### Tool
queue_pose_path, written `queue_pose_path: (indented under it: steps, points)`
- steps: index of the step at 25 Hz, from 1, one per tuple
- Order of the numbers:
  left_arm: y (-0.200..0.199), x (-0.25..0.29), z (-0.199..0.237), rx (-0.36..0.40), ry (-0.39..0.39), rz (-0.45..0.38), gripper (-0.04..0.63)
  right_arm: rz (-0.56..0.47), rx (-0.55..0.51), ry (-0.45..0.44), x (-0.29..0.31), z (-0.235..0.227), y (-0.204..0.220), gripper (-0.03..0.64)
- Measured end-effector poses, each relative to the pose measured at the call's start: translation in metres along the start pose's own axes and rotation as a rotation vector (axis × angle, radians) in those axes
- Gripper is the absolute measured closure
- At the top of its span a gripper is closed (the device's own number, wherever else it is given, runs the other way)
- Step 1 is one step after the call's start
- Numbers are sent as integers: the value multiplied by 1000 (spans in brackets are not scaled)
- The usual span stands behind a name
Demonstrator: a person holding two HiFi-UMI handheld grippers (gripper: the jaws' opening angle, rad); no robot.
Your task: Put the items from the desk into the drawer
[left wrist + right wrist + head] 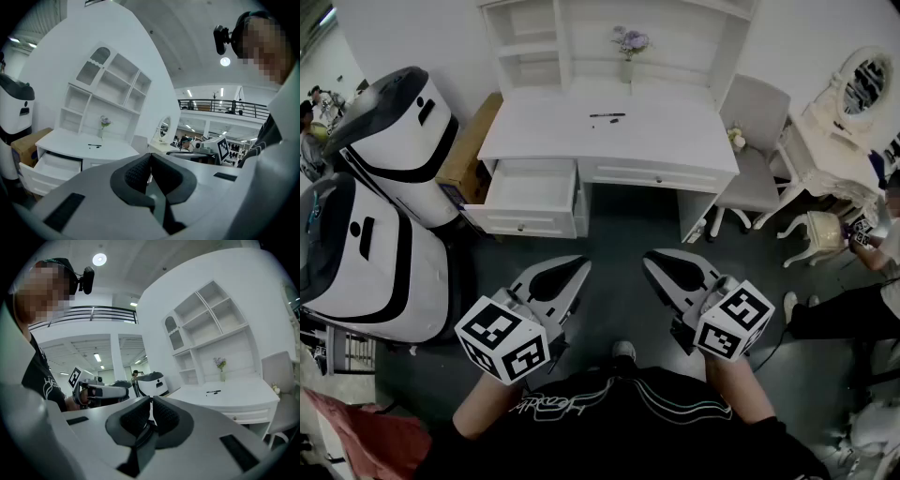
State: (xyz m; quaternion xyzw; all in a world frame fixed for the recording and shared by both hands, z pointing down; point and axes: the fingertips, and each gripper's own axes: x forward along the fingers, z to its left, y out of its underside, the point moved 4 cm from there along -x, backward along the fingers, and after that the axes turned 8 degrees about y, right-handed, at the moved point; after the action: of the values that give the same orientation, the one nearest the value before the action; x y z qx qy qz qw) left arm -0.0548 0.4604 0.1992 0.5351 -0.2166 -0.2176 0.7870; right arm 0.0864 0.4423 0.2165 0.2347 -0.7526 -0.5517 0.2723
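A white desk [675, 131] stands ahead with a black pen [607, 115] and a small dark item [614, 120] lying side by side on its top. Its left drawer [531, 195] is pulled open and looks empty. My left gripper [581, 265] and right gripper [649, 256] are held low over the dark floor, well short of the desk, both shut with nothing between the jaws. The desk [79, 143] and pen [93, 146] show small in the left gripper view. The pen [213, 391] also appears in the right gripper view.
A vase of purple flowers [629, 43] sits in the white hutch [581, 37] above the desk. A grey chair [757, 150] stands right of the desk, a cardboard box [469, 145] left of it. Two large white-and-black machines [375, 187] fill the left side. A white vanity [834, 131] is far right.
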Motion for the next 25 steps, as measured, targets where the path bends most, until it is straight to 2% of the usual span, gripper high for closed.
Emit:
queue_pose_path:
  steps: [13,18,25]
  points:
    - [-5,63,7,-4,-1,39,574,-3,77,-10,0,-63,-12,561]
    - [-13,95,12,8,-5,40,575,-27,126,-48,-1,-93,-24,561]
    - [-4,138,16,4,-28,47,574,-17,133,-75,-2,-134,-16,560]
